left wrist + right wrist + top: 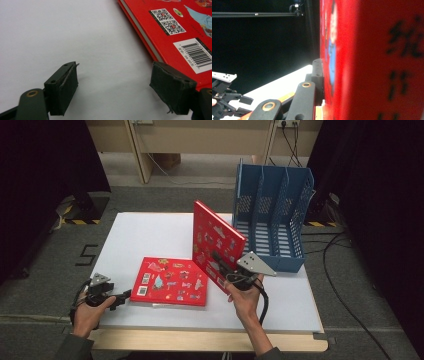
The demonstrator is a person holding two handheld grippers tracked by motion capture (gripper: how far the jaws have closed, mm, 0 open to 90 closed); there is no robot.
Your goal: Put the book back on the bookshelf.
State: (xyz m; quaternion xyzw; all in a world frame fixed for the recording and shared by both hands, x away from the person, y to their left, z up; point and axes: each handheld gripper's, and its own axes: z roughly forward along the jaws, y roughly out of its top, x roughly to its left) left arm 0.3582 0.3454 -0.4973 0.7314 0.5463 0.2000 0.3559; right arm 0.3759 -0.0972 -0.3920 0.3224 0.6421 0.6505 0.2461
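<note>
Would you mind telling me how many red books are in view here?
2. One red book lies flat on the white table, near the left gripper. The other red book is held upright by the right gripper, in front of the blue file rack.

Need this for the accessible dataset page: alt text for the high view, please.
The right gripper holds a red book upright on a white table, near a blue file rack. A second red book lies flat, with the open left gripper beside it.
</note>
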